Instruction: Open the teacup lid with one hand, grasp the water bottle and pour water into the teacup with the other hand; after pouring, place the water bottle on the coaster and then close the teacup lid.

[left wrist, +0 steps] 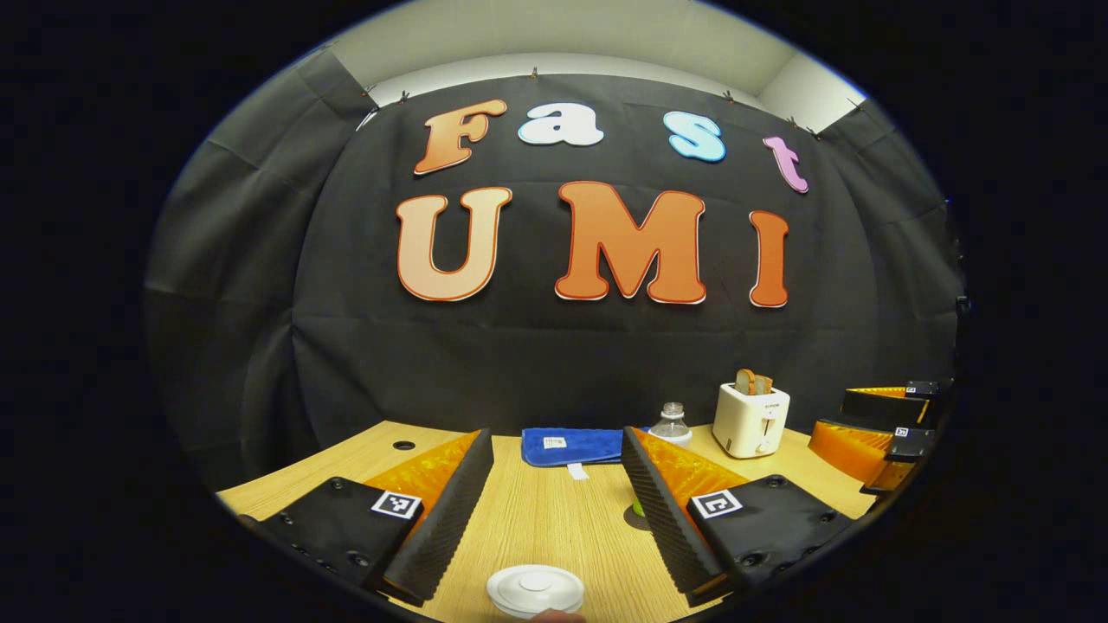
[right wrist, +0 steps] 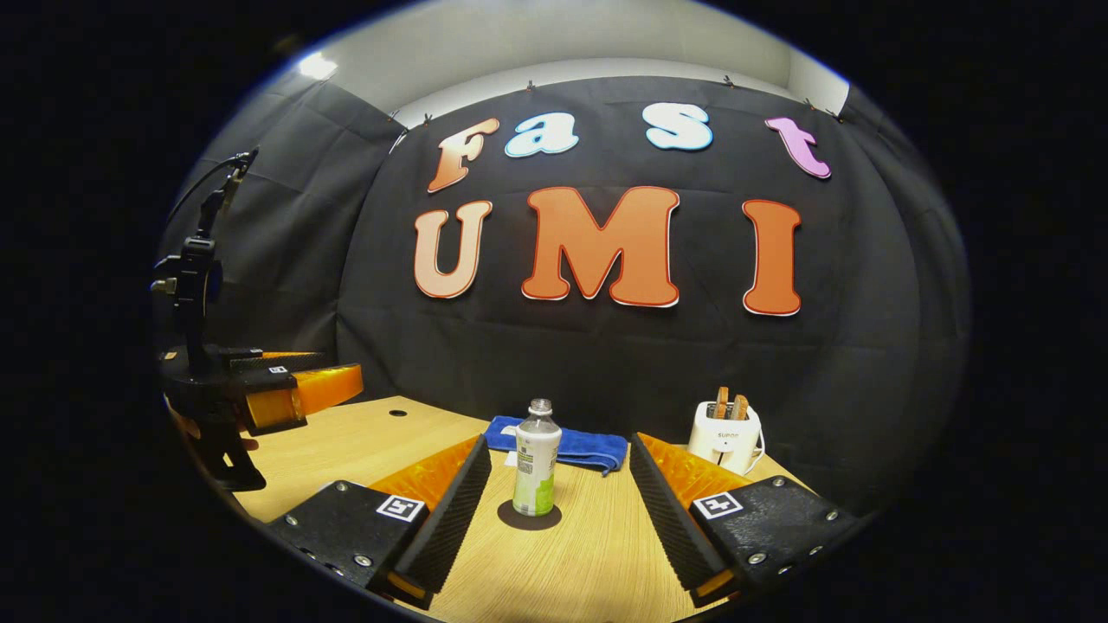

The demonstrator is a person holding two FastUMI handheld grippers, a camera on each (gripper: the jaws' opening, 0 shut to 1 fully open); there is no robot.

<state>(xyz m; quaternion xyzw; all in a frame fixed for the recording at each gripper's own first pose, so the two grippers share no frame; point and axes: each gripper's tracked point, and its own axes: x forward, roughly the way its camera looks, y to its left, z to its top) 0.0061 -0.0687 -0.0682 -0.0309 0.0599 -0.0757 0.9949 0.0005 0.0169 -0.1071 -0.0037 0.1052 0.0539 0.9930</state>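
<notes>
1. Sitting nearest in the left gripper view, the round white teacup lid rested on the light wooden table, between the spread fingers of the left tongs, which stood open and held nothing.
2. In the right gripper view, the right tongs were likewise open and empty, their ribbed black pads apart on either side of the bottle.
3. Between them, a little farther on, the clear plastic water bottle with a green-and-white label stood upright on the dark round coaster.
4. Behind it lay a folded blue cloth.
5. Farther right stood a white toaster holding two bread slices.
</notes>
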